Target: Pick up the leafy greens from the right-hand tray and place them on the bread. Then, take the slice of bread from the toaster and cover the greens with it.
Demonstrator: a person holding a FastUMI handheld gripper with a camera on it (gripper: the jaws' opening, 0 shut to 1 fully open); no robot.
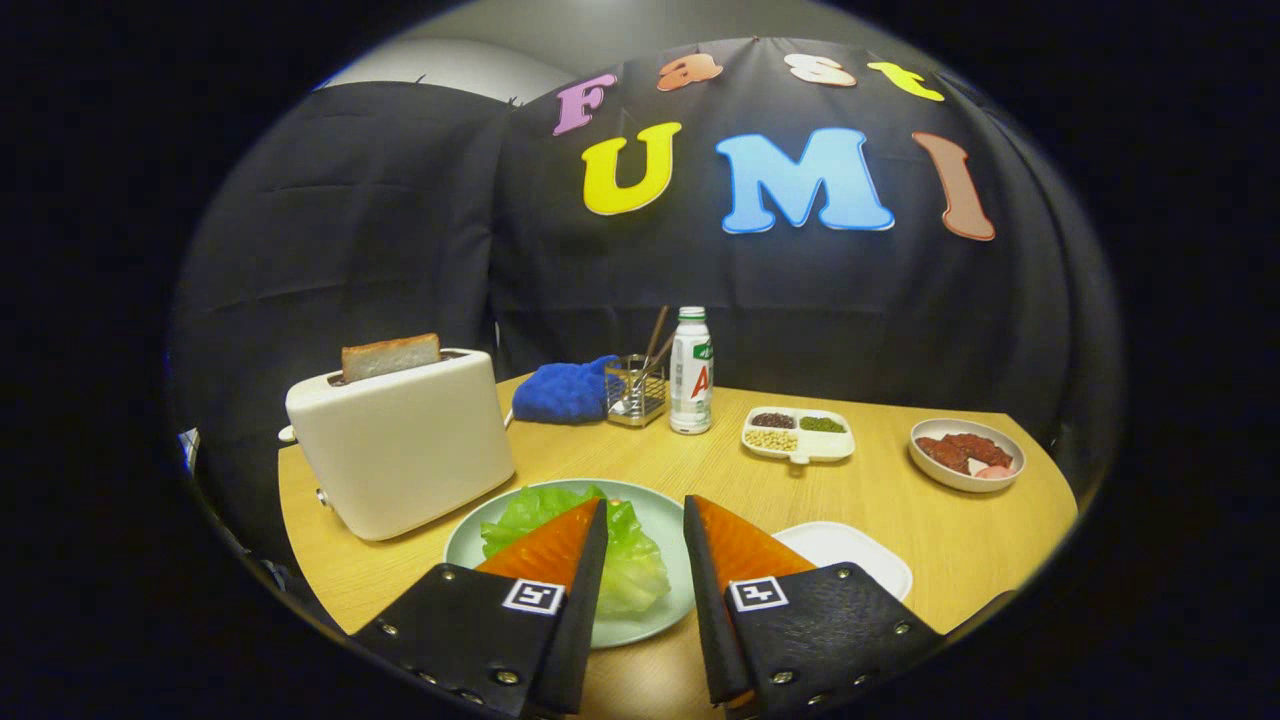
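Note:
Leafy greens [533, 513] lie on a pale green plate [457, 547], partly hidden behind my left finger. Whether bread lies under the greens I cannot tell. My gripper [645, 502] hovers over the plate, open, with nothing between its fingers; the greens sit under the left finger and in the gap. A white toaster [410, 450] stands to the left of the plate, with a browned slice of bread [390, 356] sticking up from its slot. An empty white tray [855, 562] lies just beyond my right finger.
At the back of the wooden table are a blue oven mitt [565, 392], a wire holder with sticks [635, 390] and a white bottle [691, 370]. A divided dish of beans [798, 432] and a bowl of meat [967, 453] sit to the right.

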